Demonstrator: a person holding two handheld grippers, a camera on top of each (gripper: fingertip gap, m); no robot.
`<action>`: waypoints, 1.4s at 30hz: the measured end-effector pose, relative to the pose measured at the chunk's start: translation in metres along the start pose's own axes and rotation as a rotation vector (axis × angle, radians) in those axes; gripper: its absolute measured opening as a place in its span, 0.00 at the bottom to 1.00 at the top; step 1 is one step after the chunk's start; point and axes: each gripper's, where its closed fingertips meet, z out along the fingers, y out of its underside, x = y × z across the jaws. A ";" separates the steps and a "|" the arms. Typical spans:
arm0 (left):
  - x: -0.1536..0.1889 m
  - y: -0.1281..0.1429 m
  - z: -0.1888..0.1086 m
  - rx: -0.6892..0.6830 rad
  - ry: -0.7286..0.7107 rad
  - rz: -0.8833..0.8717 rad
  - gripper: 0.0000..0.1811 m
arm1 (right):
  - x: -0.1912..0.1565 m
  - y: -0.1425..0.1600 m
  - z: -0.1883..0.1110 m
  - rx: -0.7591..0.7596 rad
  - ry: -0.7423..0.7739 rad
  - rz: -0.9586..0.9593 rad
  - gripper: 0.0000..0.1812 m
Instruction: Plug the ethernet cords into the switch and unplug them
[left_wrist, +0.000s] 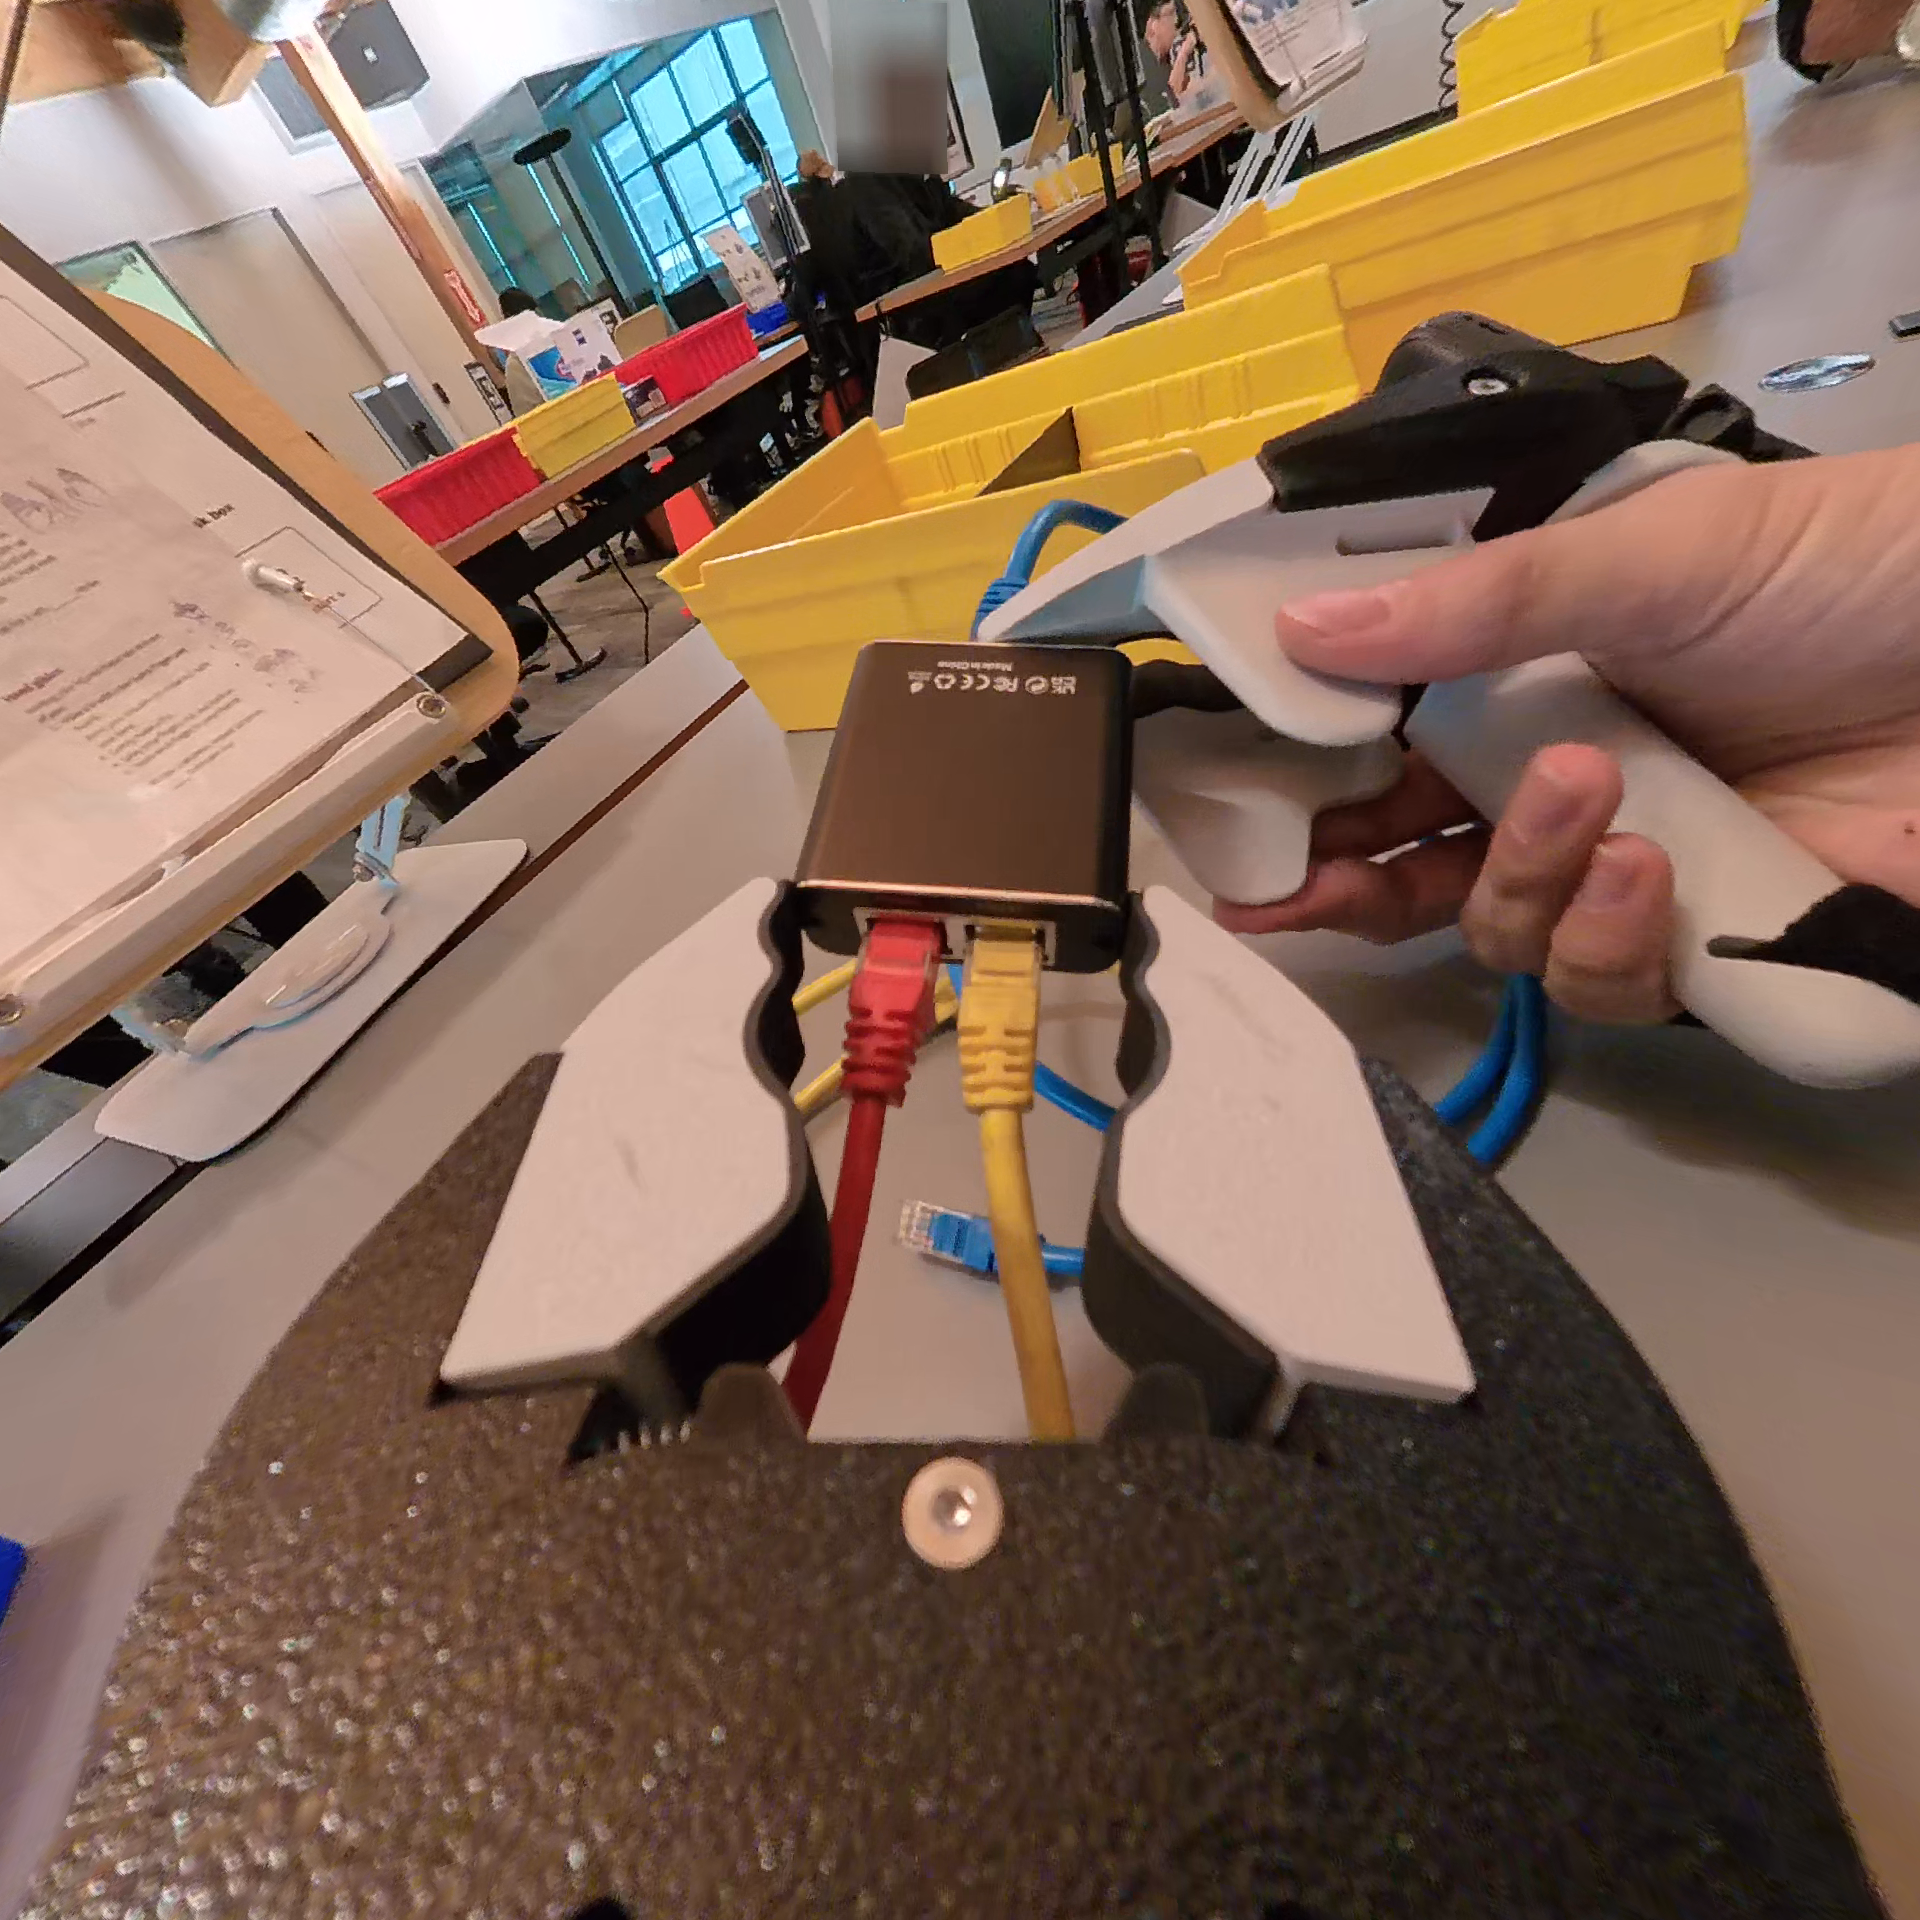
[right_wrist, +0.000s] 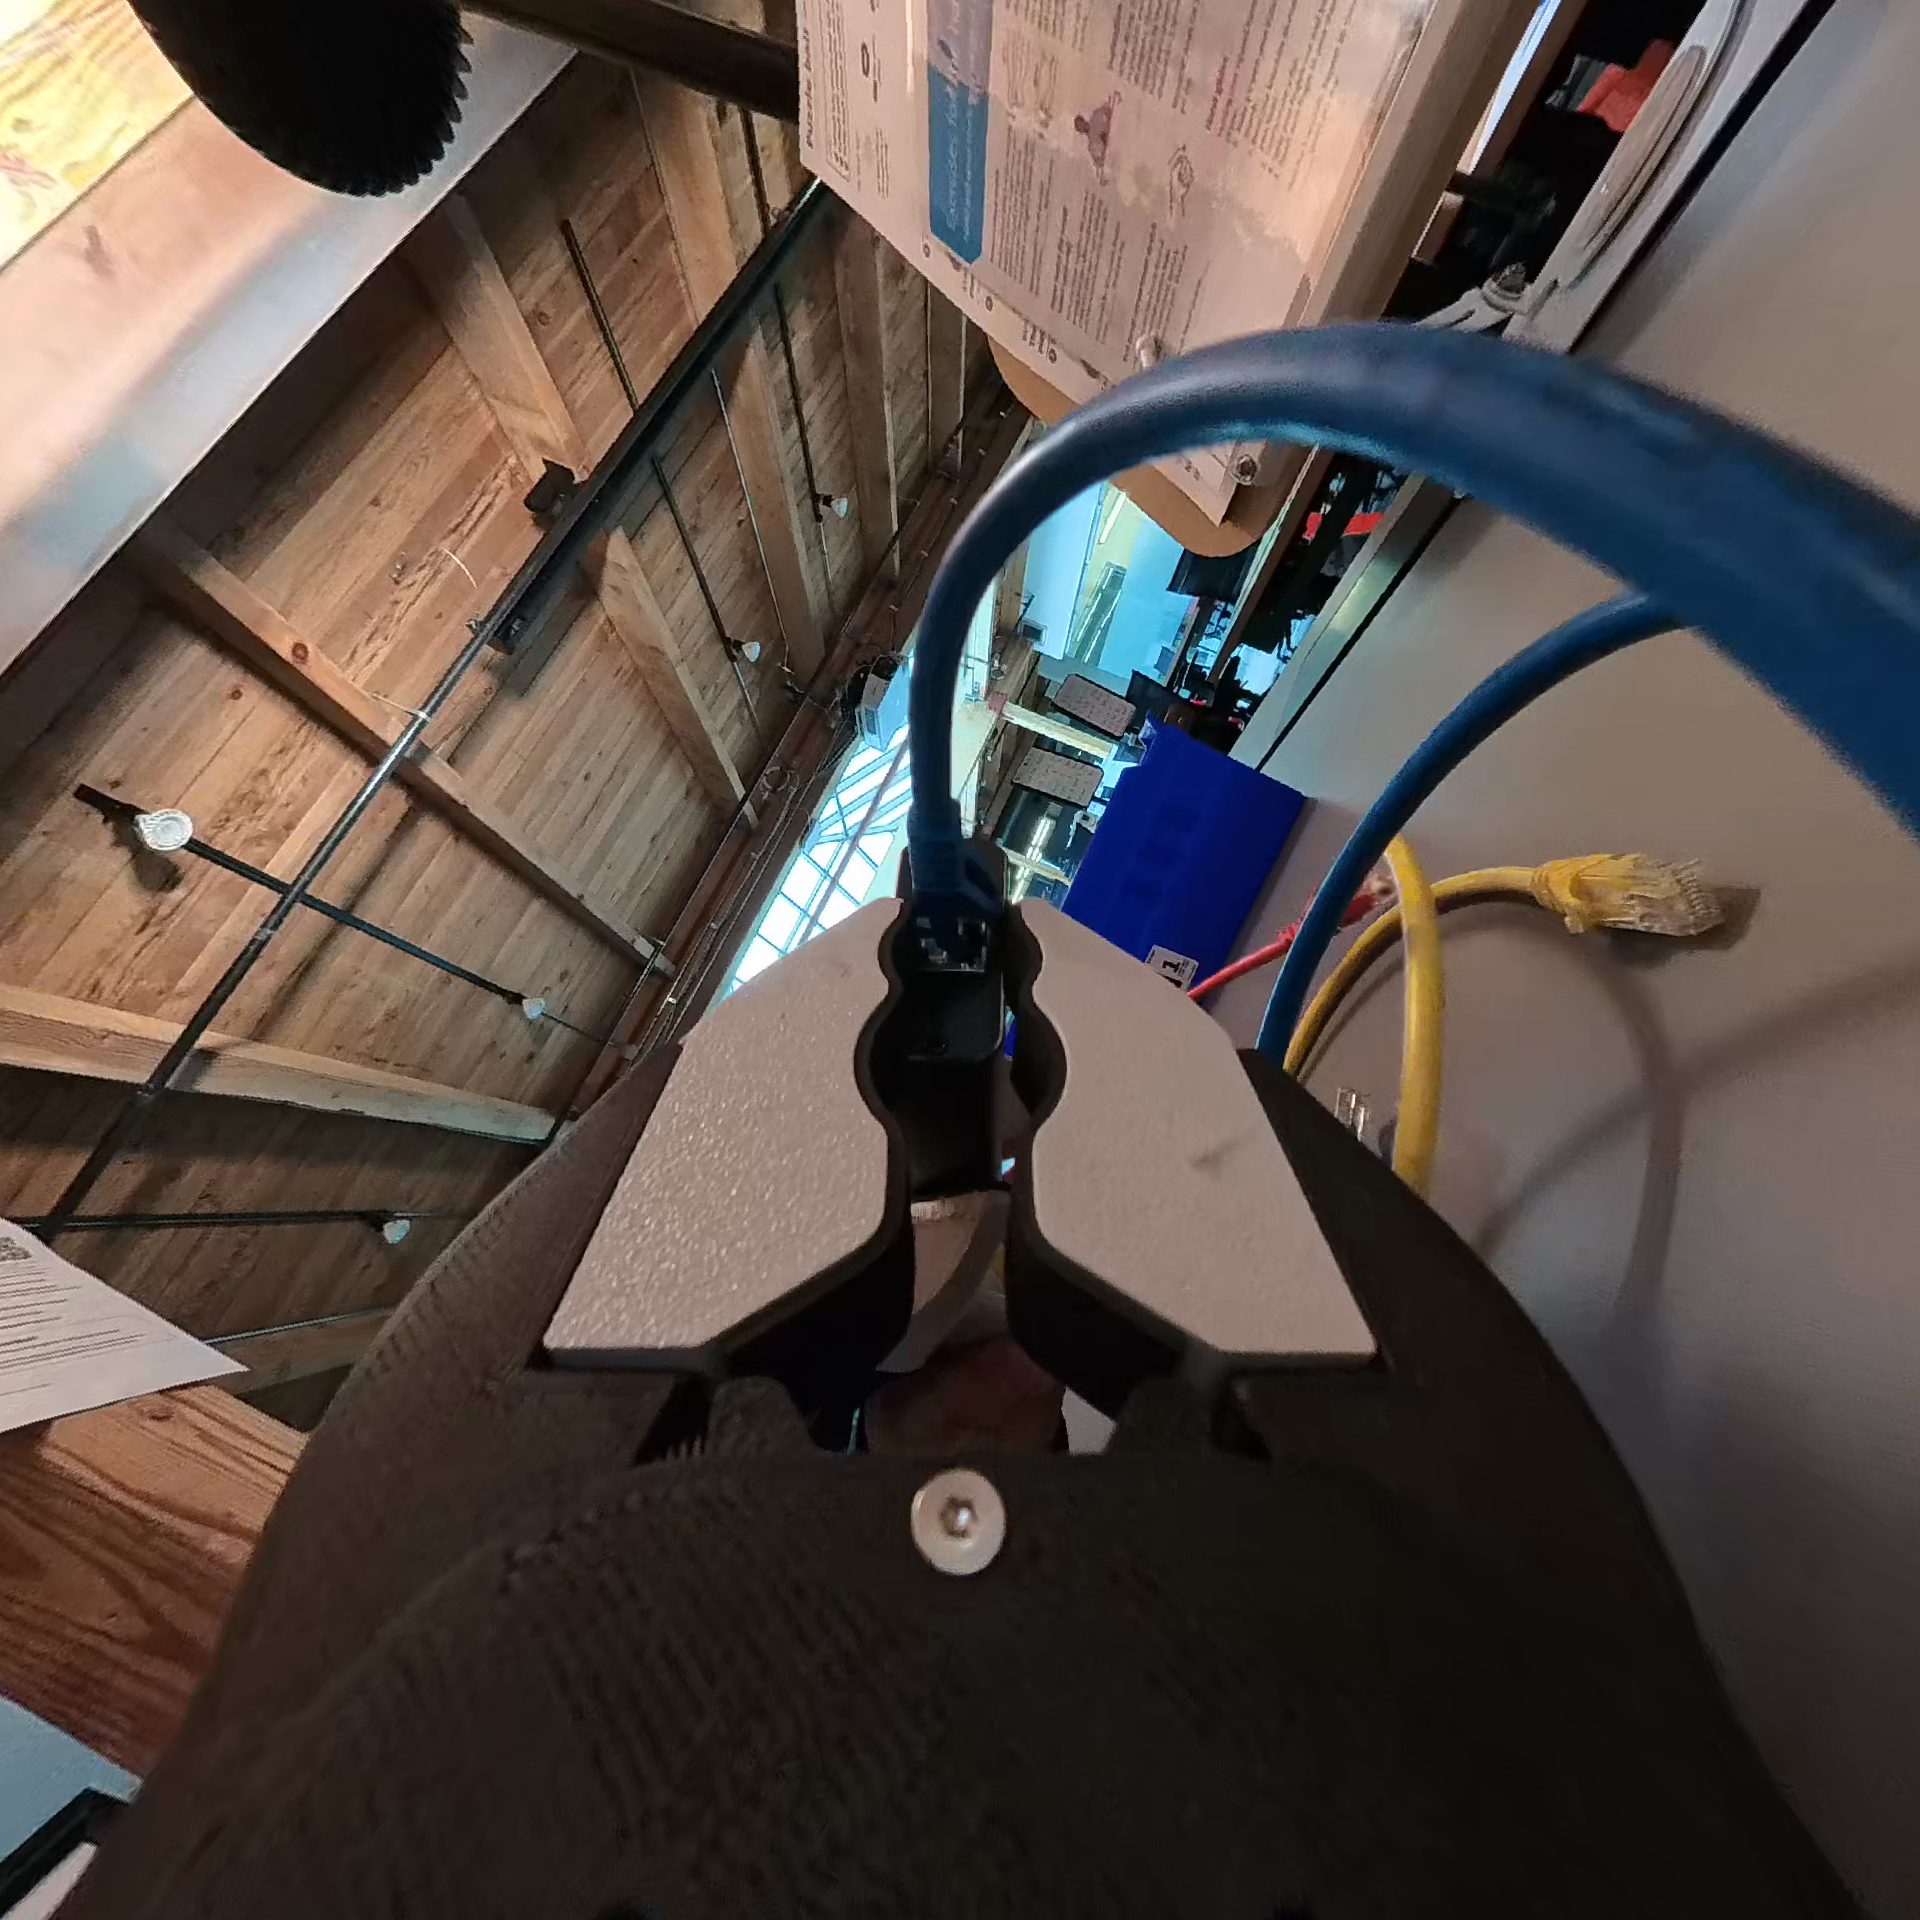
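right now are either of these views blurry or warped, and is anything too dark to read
Left wrist view: sharp on the switch with its red plug and yellow plug, fisheye bending the yellow bins and table edge. Right wrist view: rolled sideways, the near blue cord soft and oversized, the dark thing between the right gripper's fingers mostly shadowed.

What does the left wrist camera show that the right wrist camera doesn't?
Only the left wrist view: red plug and yellow plug seated in the switch, held by the left gripper; yellow bins.

Only the right wrist view: wooden ceiling, loose yellow plug.

Both: blue cable, right gripper.
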 end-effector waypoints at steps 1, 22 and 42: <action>0.000 0.000 0.000 0.000 -0.007 0.006 0.32 | 0.000 0.000 0.000 0.007 0.000 -0.001 0.08; 0.000 0.001 0.002 -0.024 -0.072 0.086 0.32 | -0.002 0.000 -0.003 -0.011 -0.055 -0.144 0.07; -0.008 -0.009 -0.001 0.020 -0.167 0.109 0.32 | -0.020 0.000 0.005 -0.099 -0.119 -0.359 0.06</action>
